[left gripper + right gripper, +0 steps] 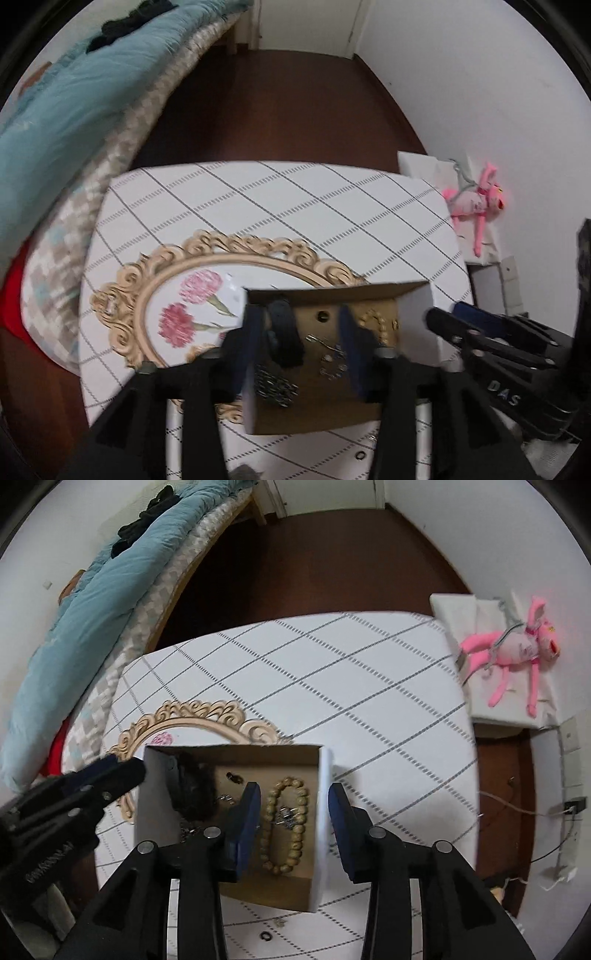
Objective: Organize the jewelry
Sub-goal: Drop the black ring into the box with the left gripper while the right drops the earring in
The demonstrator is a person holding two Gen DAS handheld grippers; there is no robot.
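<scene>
An open cardboard box (325,797) sits on the checked tablecloth, partly over an ornate oval tray (122,295). Inside lie a beige bead bracelet (286,830), a black scrunchie (194,790), and small metal pieces (332,362). My left gripper (299,347) is open above the box, empty, its fingers over the box's left and middle. My right gripper (293,827) is open, empty, straddling the box's right wall with the bracelet between the fingers. A small black ring (266,936) lies on the cloth in front of the box.
The table (332,672) has a white cloth with grey lines. A bed with a teal duvet (92,609) stands at left. A pink plush toy (517,650) lies on a white stand at right. Cables (554,812) run along the right wall.
</scene>
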